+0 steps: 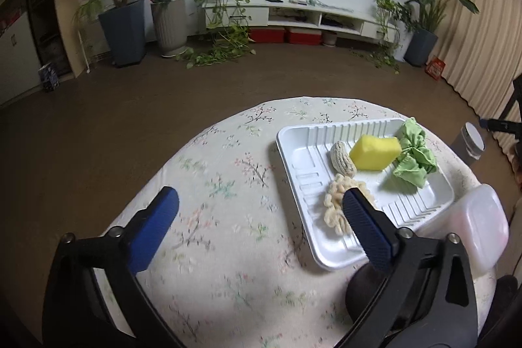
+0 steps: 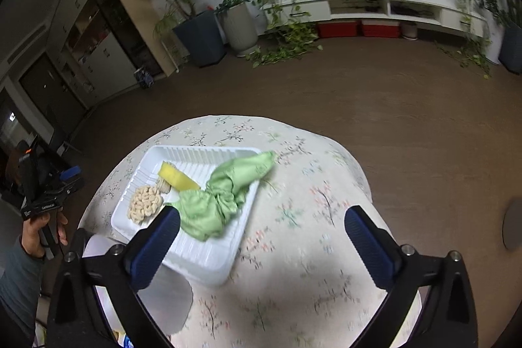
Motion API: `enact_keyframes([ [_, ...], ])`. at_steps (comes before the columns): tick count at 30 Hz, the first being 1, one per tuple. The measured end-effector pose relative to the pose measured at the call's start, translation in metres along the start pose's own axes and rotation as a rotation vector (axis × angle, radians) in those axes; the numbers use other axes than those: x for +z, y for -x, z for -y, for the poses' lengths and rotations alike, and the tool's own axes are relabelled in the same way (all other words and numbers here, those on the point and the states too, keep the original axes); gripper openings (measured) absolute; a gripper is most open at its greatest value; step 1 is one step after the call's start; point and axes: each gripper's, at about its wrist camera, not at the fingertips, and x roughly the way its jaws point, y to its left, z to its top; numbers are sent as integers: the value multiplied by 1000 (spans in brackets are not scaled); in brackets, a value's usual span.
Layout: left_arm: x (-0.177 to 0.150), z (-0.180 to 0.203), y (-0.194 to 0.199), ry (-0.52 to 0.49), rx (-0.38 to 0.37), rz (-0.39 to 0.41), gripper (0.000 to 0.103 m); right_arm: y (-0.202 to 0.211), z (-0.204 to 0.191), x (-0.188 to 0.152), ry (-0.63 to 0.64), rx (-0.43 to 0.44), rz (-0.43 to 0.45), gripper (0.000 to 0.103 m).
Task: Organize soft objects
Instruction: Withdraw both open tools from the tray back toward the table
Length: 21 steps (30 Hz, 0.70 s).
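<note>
Our left gripper (image 1: pixel 261 201) hangs over the floral tablecloth (image 1: pixel 212 185), jaws wide apart and holding nothing. To its right, the white tray (image 1: pixel 303 158) holds the cream scrubber (image 1: pixel 332 204), ribbed beige pad (image 1: pixel 341 158), yellow sponge (image 1: pixel 375 152) and green cloth (image 1: pixel 414 158). Only that view shows the translucent box (image 1: pixel 479 224). Our right gripper (image 2: pixel 261 224), equally wide and empty, alone shows one cloth corner lying over the tray's rim.
</note>
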Motion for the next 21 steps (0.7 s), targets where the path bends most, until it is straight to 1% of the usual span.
enact_keyframes([
  [3,-12,7,14,-4,11,18,103,14,1,-17,-15,3,16,103],
  [7,-34,21,37,-23,23,52,103,26,-12,-44,-6,3,31,103],
  [10,-52,29,53,-21,11,58,103,35,-24,-71,-5,18,40,103],
  [13,-69,38,67,-41,17,60,103,43,-34,-94,1,30,51,103],
  [19,-106,44,92,2,1,52,103,56,-52,-136,-37,72,66,103],
  [21,-119,44,99,17,6,48,103,60,-60,-151,-46,76,71,103],
])
